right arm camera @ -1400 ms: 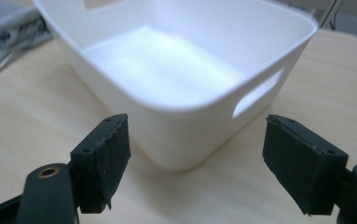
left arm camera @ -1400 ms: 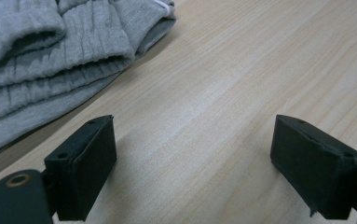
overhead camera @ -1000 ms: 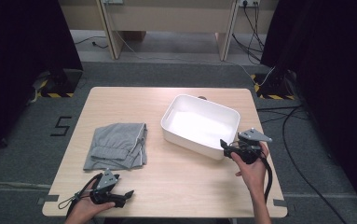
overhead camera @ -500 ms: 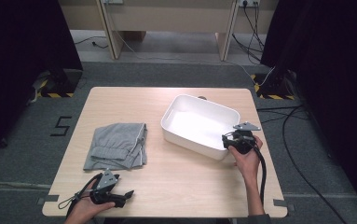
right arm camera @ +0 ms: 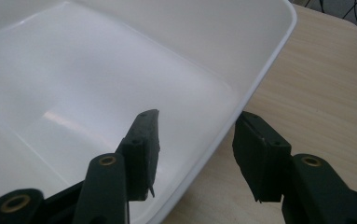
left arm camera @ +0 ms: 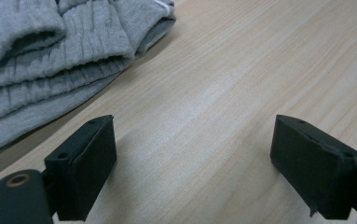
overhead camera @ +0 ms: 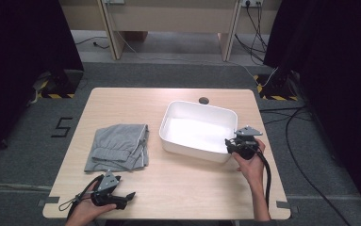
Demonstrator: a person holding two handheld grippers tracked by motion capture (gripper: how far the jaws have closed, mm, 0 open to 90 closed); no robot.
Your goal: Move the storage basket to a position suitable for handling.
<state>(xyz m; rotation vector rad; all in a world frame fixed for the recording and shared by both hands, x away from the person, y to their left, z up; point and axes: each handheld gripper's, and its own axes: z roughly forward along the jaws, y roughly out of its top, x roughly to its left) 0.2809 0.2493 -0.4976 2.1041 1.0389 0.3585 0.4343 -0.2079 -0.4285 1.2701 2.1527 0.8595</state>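
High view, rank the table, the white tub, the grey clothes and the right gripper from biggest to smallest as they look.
1. Table, clearly the largest.
2. White tub.
3. Grey clothes, somewhat smaller than the tub.
4. Right gripper, by far the smallest; one jaw sits inside the tub's rim, the other outside.

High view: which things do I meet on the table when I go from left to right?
Left gripper → grey folded garment → white tub → right gripper, with its jaws astride the tub's near right rim.
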